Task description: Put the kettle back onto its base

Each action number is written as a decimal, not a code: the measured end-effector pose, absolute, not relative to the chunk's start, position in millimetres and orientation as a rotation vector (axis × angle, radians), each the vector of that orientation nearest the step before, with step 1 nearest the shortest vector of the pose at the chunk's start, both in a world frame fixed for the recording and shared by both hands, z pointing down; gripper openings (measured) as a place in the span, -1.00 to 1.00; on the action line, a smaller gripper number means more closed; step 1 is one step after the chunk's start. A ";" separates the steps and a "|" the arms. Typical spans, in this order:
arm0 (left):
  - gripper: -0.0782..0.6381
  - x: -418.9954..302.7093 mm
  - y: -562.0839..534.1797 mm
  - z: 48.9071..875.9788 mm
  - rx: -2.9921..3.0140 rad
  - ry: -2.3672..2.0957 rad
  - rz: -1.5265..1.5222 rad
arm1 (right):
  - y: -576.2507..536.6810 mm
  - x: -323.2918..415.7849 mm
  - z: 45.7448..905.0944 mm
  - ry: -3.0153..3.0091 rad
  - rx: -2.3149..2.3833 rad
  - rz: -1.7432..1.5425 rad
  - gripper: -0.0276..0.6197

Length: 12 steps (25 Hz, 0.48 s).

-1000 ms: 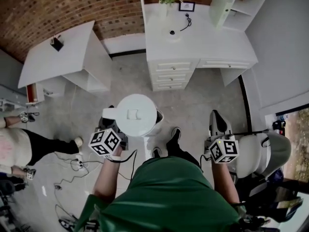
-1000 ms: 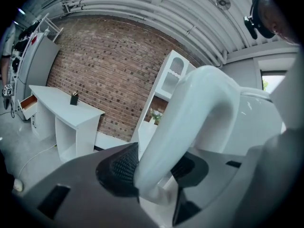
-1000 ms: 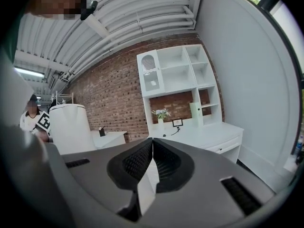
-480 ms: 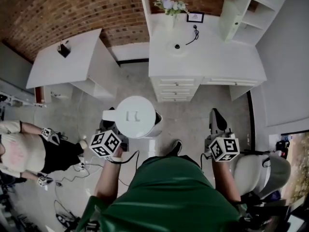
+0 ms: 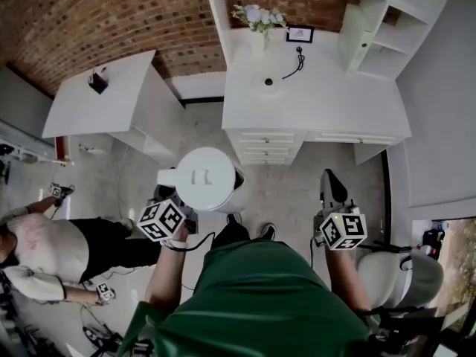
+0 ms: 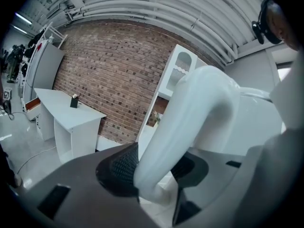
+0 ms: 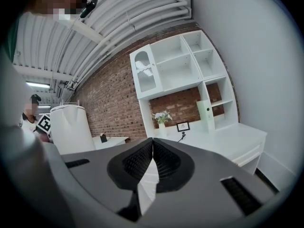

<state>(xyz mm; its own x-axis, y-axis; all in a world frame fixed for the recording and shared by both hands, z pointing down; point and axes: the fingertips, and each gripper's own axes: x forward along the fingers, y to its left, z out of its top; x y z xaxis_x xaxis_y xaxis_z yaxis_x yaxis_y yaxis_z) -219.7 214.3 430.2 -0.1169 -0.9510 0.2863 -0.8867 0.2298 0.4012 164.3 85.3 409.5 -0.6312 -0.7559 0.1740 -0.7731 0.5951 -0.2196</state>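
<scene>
The white kettle [image 5: 202, 178] hangs above the floor, carried in front of the person's body. My left gripper [image 5: 172, 193] is shut on its curved handle [image 6: 190, 122], which fills the gap between the ribbed pads [image 6: 121, 167]. The round kettle base [image 5: 268, 82] lies on the white desk [image 5: 327, 110] ahead, with its black cord [image 5: 294, 60] running to the back wall. My right gripper [image 5: 332, 183] is held to the right, its jaws shut together with nothing between them [image 7: 152, 152]. The kettle [image 7: 71, 127] also shows at the left of the right gripper view.
A vase of flowers [image 5: 258, 17] and a small picture frame [image 5: 300, 33] stand at the back of the desk, with white shelves [image 5: 387, 21] at its right. A white side table [image 5: 97, 95] stands to the left. Another person [image 5: 44, 244] is at the far left, and a chair [image 5: 394, 274] at the right.
The desk and base have shifted in the head view as the person carrying the kettle walks. The other person at the left has moved. The left gripper's hold on the kettle is unchanged.
</scene>
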 end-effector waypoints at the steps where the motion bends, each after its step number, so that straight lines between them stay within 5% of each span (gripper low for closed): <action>1: -0.25 -218.9 209.1 430.6 1.686 -2.027 -0.178 | 81.1 166.0 411.3 -2.745 1.326 0.430 -0.85; 12: -0.25 -225.3 115.0 448.5 1.751 -1.938 -0.129 | 24.5 180.0 420.2 -2.657 1.470 0.451 -0.85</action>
<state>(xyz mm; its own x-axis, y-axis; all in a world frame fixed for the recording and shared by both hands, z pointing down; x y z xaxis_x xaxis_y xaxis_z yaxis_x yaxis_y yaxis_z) -225.3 115.0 448.5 -0.0290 -0.9500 0.3108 -0.9004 0.1599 0.4047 180.0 24.5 420.2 -0.5394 -0.8174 0.2024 -0.8384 0.4988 -0.2199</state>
